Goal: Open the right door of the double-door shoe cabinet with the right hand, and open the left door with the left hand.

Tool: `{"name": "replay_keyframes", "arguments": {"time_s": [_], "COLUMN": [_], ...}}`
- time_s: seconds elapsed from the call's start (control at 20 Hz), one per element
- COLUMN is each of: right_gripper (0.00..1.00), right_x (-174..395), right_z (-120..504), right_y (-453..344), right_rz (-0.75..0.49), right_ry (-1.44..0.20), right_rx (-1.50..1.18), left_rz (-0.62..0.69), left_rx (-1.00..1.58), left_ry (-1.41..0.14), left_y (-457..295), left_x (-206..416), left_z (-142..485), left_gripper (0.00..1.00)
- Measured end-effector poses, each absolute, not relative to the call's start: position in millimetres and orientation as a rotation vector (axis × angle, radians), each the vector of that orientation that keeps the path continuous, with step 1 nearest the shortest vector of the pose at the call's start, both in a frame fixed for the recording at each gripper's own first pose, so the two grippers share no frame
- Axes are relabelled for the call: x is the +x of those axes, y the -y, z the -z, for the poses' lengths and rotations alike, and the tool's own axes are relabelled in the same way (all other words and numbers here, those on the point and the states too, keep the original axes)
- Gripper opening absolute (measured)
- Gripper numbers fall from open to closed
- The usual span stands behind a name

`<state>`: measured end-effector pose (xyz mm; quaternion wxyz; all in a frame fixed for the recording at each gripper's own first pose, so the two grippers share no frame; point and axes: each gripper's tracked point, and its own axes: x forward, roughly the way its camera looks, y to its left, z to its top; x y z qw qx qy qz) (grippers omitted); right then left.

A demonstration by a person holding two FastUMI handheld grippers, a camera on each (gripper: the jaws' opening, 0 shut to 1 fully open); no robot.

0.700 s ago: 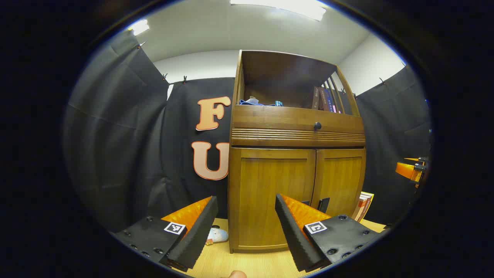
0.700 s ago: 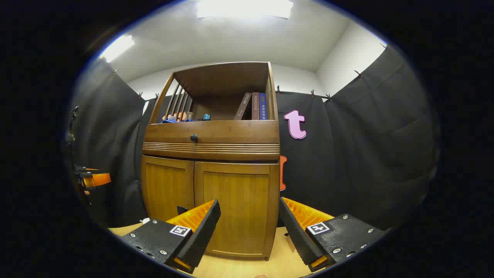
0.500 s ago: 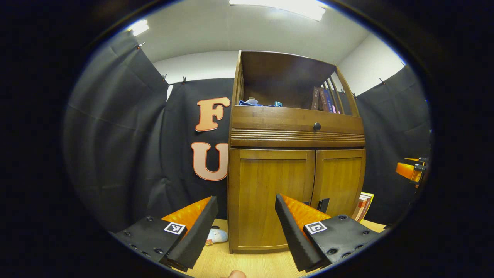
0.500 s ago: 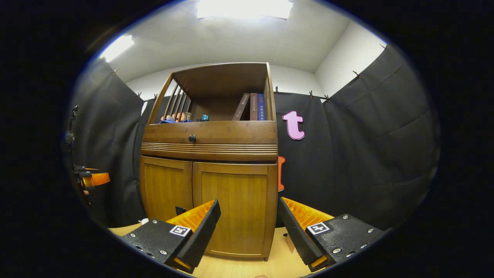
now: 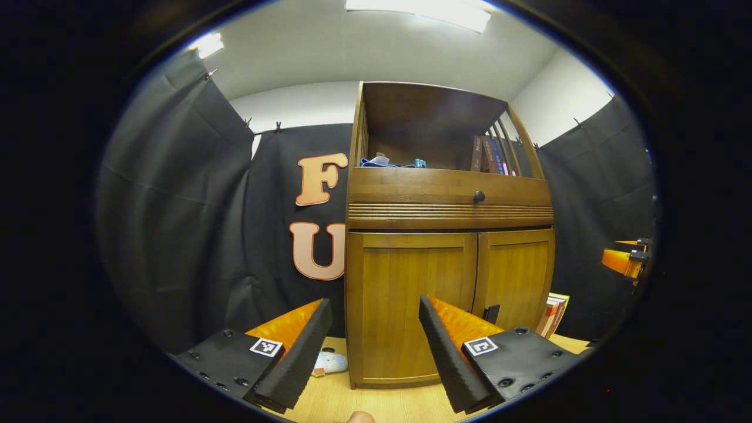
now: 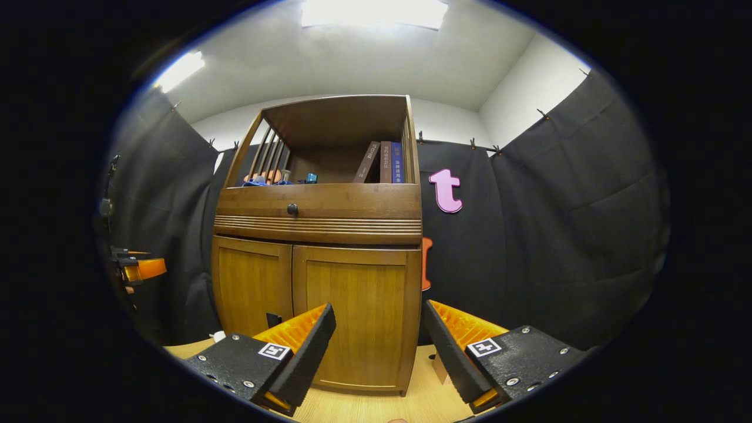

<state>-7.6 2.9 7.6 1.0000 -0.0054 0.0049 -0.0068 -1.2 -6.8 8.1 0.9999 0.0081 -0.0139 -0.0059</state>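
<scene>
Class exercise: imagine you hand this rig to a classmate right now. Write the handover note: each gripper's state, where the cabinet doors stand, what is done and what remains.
Left gripper: open, holding nothing, short of the shoe cabinet, facing the left door.
Right gripper: open, holding nothing, facing the right door.
Both doors are shut. Their dark handles sit low by the centre seam; the right door's handle shows in the left gripper view, the left door's handle in the right gripper view.
Done: nothing yet.
Left: bring the right gripper to its handle and swing that door open, then likewise the left.
</scene>
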Motion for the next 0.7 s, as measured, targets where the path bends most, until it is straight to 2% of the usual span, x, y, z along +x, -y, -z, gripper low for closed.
{"name": "replay_keyframes", "arguments": {"time_s": [0.2, 0.25, 0.3, 0.35, 0.4, 0.55, 0.6, 0.7], "right_gripper": [0.97, 0.9, 0.94, 0.9, 0.94, 0.94, 0.97, 0.94], "right_x": [-6, -5, -3, 0, 4, 18, 24, 35], "right_z": [1, 6, 10, 16, 24, 50, 58, 82], "right_y": [-12, -17, -23, -29, -36, -60, -69, -87], "right_rz": [0.004, -0.003, -0.015, -0.026, -0.038, -0.071, -0.081, -0.107], "right_ry": [-0.025, -0.032, -0.036, -0.048, -0.061, -0.072, -0.073, -0.107], "right_rx": [-0.016, -0.015, -0.009, -0.004, 0.0, 0.001, -0.007, -0.022], "left_rz": [0.028, 0.035, 0.037, 0.039, 0.041, 0.035, 0.031, 0.025], "left_rx": [0.01, 0.01, 0.009, 0.009, 0.009, 0.015, 0.018, 0.014], "left_ry": [0.023, 0.022, 0.021, 0.021, 0.021, 0.024, 0.026, 0.016], "left_y": [12, 13, 14, 14, 14, 12, 10, 8], "left_x": [-1, -1, -1, -2, -3, -2, -1, -1], "left_z": [-6, -6, -6, -5, -6, -5, -6, -1], "left_gripper": [0.93, 0.93, 0.93, 0.93, 0.93, 0.96, 0.96, 0.93]}}
